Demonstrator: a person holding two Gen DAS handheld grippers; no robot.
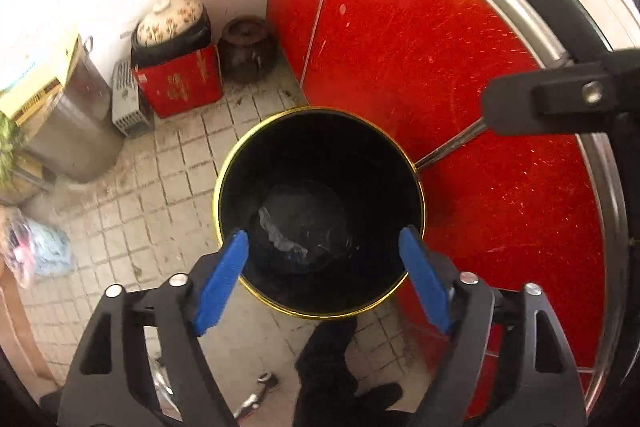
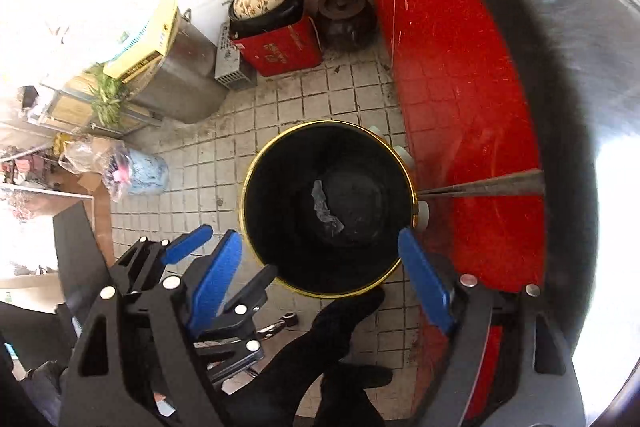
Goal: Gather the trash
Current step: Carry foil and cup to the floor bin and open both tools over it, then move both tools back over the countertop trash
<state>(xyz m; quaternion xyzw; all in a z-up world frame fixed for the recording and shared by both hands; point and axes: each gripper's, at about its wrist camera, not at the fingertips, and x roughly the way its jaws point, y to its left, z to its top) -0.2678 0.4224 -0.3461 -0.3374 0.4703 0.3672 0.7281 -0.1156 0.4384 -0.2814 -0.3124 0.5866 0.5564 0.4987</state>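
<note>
A black trash bin (image 1: 320, 131) with a gold rim stands on the tiled floor beside a red cabinet; it also shows in the right wrist view (image 2: 280, 195). A crumpled pale piece of trash (image 1: 280, 231) lies at its bottom, seen too in the right wrist view (image 2: 326, 209). My left gripper (image 1: 323, 247) is open and empty, held above the bin's near rim. My right gripper (image 2: 320, 251) is open and empty, also above the bin. The left gripper (image 2: 200, 247) shows at the lower left of the right wrist view.
A red box (image 1: 178, 83) with a lidded clay pot, a brown jar (image 1: 248, 47), a steel drum (image 1: 76, 123) and a small grey heater stand by the white wall. Plastic bags (image 2: 124, 171) lie left. A red cabinet (image 1: 440, 67) is right. A black shoe (image 1: 332, 367) is below.
</note>
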